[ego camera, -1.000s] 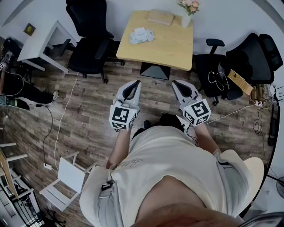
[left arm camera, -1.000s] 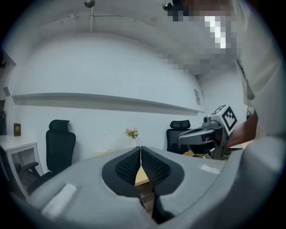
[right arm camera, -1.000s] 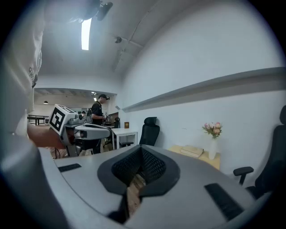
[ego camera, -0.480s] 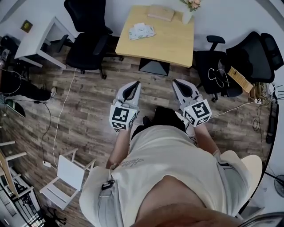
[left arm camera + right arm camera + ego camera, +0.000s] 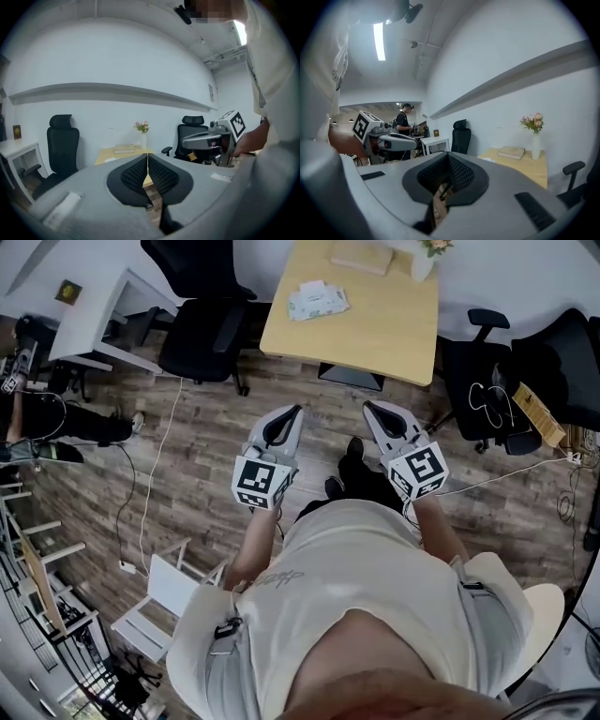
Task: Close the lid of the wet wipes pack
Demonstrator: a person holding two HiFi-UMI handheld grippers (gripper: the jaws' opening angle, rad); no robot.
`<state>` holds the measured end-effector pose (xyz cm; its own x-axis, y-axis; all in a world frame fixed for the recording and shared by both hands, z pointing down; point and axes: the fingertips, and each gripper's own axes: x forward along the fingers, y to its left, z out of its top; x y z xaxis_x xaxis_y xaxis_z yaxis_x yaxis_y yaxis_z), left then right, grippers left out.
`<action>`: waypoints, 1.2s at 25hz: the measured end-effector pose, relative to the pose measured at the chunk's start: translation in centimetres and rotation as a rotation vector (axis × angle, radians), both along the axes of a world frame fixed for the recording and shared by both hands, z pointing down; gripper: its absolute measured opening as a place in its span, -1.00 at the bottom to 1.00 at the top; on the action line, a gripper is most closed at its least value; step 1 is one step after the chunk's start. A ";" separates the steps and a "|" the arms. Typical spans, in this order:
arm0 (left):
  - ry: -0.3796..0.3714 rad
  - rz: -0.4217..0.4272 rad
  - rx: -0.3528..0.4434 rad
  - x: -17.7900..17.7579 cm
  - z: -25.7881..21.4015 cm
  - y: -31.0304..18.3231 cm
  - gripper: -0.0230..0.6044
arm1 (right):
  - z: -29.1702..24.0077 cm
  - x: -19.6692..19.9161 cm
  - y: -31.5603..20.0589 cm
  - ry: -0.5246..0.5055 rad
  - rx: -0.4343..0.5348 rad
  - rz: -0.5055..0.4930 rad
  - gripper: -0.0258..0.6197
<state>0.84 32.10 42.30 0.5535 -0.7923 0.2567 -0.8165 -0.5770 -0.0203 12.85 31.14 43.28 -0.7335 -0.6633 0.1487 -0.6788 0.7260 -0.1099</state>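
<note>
The wet wipes pack (image 5: 317, 302) lies on the left part of the light wooden table (image 5: 375, 329), far ahead of both grippers; a white flap shows on its top. My left gripper (image 5: 293, 412) and right gripper (image 5: 368, 408) are held side by side over the wood floor, well short of the table. Each is shut with nothing in it. In the left gripper view the shut left gripper (image 5: 148, 155) points at the table (image 5: 106, 154). The right gripper view has the right gripper (image 5: 449, 155) shut, and the pack (image 5: 488, 159) shows as a small pale shape.
A book (image 5: 361, 256) and a vase of flowers (image 5: 424, 259) stand at the table's far edge. Black office chairs (image 5: 206, 334) (image 5: 487, 371) flank the table. A white desk (image 5: 94, 320) is at the left and a white chair (image 5: 173, 601) lies behind. Cables cross the floor.
The view has shifted: the table and chairs sit higher and further right in the picture, and the person's feet now show between the grippers. Both grippers stay shut, side by side.
</note>
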 end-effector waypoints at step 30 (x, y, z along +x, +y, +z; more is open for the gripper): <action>0.140 -0.050 -0.075 -5.7 -0.1 -20.0 -0.87 | 0.8 -2.8 -20.6 0.033 -0.015 0.003 -0.92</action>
<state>-4.86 12.05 42.18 0.5479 -0.8015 0.2394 -0.8364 -0.5307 0.1372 10.06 10.57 44.04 -0.7260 -0.6629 0.1827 -0.6844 0.7224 -0.0985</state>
